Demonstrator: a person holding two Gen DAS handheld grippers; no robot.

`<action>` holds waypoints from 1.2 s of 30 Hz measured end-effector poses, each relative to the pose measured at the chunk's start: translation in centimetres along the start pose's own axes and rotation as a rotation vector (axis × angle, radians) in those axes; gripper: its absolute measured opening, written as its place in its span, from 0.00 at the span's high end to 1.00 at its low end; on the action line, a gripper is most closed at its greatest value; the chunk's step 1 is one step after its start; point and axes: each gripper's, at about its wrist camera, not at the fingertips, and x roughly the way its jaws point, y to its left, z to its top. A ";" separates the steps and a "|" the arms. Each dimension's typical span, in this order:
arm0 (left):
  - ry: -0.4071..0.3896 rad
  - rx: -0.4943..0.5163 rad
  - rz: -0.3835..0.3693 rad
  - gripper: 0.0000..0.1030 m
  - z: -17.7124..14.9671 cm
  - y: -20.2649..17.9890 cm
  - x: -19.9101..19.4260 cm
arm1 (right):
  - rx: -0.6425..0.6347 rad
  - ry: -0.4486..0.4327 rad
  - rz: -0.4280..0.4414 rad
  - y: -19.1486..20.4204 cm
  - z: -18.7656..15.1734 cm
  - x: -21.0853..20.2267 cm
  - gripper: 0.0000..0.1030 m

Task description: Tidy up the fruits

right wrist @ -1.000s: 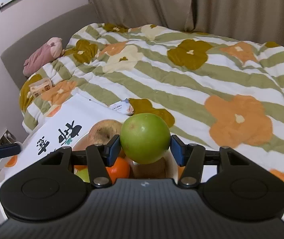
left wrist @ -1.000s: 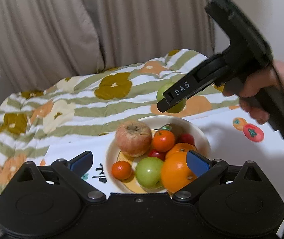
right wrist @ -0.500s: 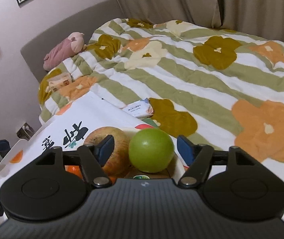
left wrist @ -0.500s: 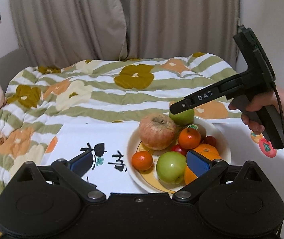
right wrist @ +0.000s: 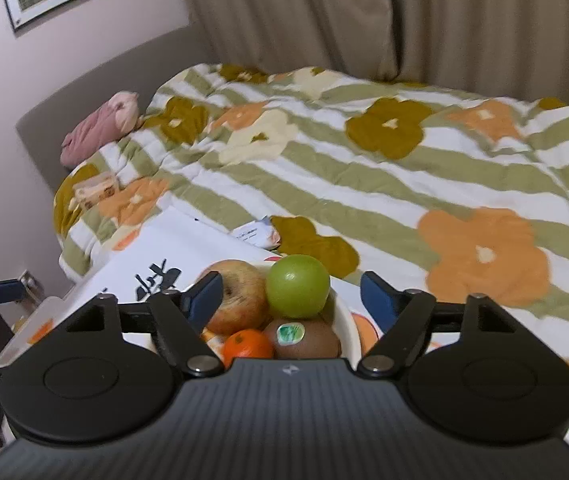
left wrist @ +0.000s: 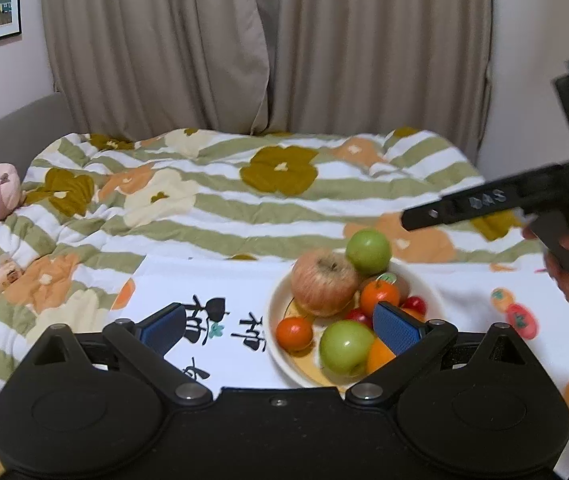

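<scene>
A cream plate [left wrist: 280,354] on the white cloth holds a red apple [left wrist: 323,282], two green apples [left wrist: 368,251] [left wrist: 344,345], tangerines [left wrist: 293,333], an orange, small red fruits and a kiwi [right wrist: 308,338]. My left gripper [left wrist: 280,326] is open and empty, low in front of the plate. My right gripper [right wrist: 292,298] is open; the far green apple [right wrist: 297,285] rests on the fruit pile between its spread fingers, untouched. In the left wrist view the right gripper [left wrist: 424,216] hovers above and right of that apple.
A white cloth with black characters [left wrist: 204,316] covers the table. Behind lies a floral striped quilt [left wrist: 244,200], a pink plush [right wrist: 100,126], a small box [right wrist: 96,190] and a packet [right wrist: 254,234]. Curtains hang at the back.
My right gripper opened and released the green apple onto the plate's pile, then drew back up and right. The left gripper pulled back and shifted left.
</scene>
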 end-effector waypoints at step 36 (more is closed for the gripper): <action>-0.034 0.060 -0.136 0.00 -1.6 0.4 -12.8 | 0.266 -0.016 -0.541 11.5 -13.9 -22.5 0.00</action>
